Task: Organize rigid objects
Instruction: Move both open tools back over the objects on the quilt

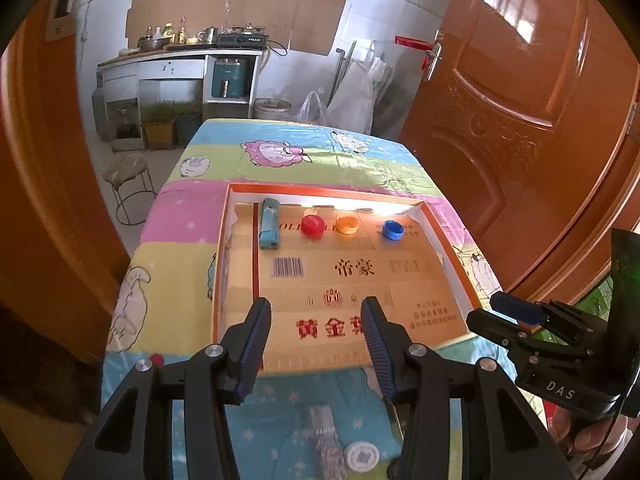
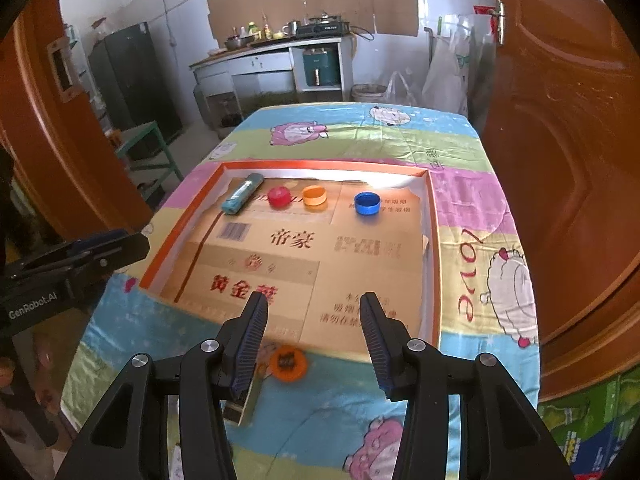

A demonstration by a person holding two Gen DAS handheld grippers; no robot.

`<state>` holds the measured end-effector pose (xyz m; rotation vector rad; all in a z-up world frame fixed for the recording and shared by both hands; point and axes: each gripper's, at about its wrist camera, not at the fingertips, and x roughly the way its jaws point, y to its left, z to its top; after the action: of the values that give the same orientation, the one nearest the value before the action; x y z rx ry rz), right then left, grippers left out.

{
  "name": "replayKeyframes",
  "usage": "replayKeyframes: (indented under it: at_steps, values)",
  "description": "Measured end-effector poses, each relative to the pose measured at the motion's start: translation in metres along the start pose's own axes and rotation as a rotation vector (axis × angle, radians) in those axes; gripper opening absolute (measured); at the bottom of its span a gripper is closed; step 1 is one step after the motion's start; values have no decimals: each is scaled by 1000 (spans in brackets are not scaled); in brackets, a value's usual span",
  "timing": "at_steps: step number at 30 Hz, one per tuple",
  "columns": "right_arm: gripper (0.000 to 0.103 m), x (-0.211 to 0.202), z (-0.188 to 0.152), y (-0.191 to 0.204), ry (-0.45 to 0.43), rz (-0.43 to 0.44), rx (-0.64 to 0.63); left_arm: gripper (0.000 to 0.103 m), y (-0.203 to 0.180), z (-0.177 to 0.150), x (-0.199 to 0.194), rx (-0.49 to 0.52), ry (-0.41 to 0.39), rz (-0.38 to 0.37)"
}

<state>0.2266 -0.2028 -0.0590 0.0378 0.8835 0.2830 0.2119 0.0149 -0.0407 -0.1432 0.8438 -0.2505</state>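
So, going from left to right in the shallow tray: the blue lighter lies flat at the far left, its length running away from the camera. It is a light, hard plastic body, smooth and a little slippery, so I judge it best taken across its narrow sides near the middle, where it will not swing. Next stands the red cap, then the orange cap just beside it, and the blue cap a little apart to the right. All three are stiff, very light and round; I would pinch them across the outer wall, with little force, because such a cap can jump out of the pads.

On the surface, near the front edge of the tray, the right view shows an orange cap with a dark inside and a small boxy thing partly hidden behind one finger; what it is I cannot tell. The left view shows, blurred, a silvery object and a round white disc on the cloth.

The left tool hovers over the near part of the tray with its jaws wide apart and nothing between them. The right tool also stands spread and empty, above the front edge of the tray.
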Motion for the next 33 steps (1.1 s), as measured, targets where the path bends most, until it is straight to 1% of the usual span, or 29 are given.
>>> replayKeyframes:
  at_steps: [6,10,13,16,18,20,23,33]
  values:
    - [50,-15,-23,14,-12,-5,16,47,-2,-18,-18,-1,-39,-12]
    - [50,-20,-49,30,-7,14,33,47,-2,-32,-28,5,-64,-10]
    - [50,-21,-74,45,7,39,60,47,-1,-44,-33,10,-69,0]
    - [50,-22,-95,57,22,39,76,47,0,-55,-36,15,-67,8]
    - [50,-23,-109,69,27,22,60,47,1,-63,-39,20,-67,10]
    - [50,-25,-120,77,26,23,61,47,3,-70,-42,25,-68,9]
    - [50,-27,-132,86,30,32,67,47,6,-77,-48,18,-78,3]
    - [50,-41,-153,98,-3,-19,65,47,18,-107,-58,-10,-87,-11]
